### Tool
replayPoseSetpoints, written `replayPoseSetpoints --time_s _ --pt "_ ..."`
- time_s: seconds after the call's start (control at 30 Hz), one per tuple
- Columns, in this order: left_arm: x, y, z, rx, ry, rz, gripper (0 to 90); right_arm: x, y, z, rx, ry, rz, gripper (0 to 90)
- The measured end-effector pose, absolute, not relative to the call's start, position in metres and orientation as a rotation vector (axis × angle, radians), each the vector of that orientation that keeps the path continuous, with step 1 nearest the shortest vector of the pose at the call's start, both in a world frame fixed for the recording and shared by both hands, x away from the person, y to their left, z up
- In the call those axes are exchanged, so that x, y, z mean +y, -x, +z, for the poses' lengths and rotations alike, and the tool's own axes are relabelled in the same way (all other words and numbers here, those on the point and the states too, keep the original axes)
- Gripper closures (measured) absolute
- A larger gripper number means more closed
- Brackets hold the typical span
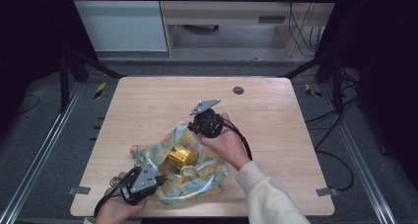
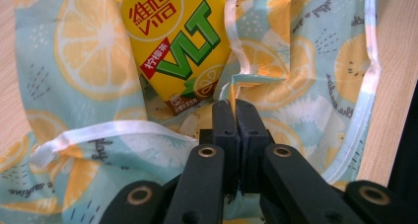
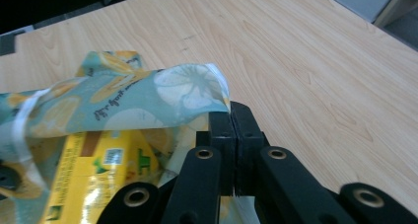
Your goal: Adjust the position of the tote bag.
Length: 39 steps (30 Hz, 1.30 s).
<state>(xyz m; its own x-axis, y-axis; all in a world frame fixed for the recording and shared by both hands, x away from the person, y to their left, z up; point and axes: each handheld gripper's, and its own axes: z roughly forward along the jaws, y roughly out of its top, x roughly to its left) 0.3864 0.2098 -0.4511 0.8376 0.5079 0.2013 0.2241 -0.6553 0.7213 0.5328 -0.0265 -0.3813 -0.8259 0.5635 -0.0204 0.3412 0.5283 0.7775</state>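
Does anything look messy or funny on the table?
The lemon-print cloth lies crumpled and bunched near the table's front edge instead of flat. A yellow drink carton lies tipped in its folds. The left gripper and right gripper each pinch a cloth edge. Nothing looks spilled or torn.

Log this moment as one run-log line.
left hand-held gripper: shut on cloth | right hand-held gripper: shut on cloth | drink carton: on cloth

Both grippers are black. The left gripper [image 1: 139, 180] at lower left carries a grey three-cornered plate; the right gripper [image 1: 206, 123] at centre carries one too, with a black cable. Brass-ringed pivot holes dot the jaw links. A cream sleeve [image 1: 268, 194] sits at lower right.
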Motion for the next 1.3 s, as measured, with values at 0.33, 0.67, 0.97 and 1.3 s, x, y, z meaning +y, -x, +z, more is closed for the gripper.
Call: replayPoseSetpoints --time_s 0.33,0.67,0.97,1.3 --pt "0.213 -0.388 -0.451 0.552 -2.289 0.515 89.1 -0.031 -0.557 -0.400 2.509 -0.850 1.128 89.8" --pt "0.214 -0.389 -0.452 0.560 -2.301 0.520 89.0 -0.040 -0.573 -0.420 2.525 -0.926 1.058 89.9" --pt "0.214 -0.390 -0.454 0.564 -2.308 0.537 89.0 -0.055 -0.581 -0.437 2.524 -0.999 0.996 90.0" --pt "0.214 -0.390 -0.456 0.571 -2.318 0.514 89.1 -0.078 -0.587 -0.451 2.490 -1.059 1.009 90.0"
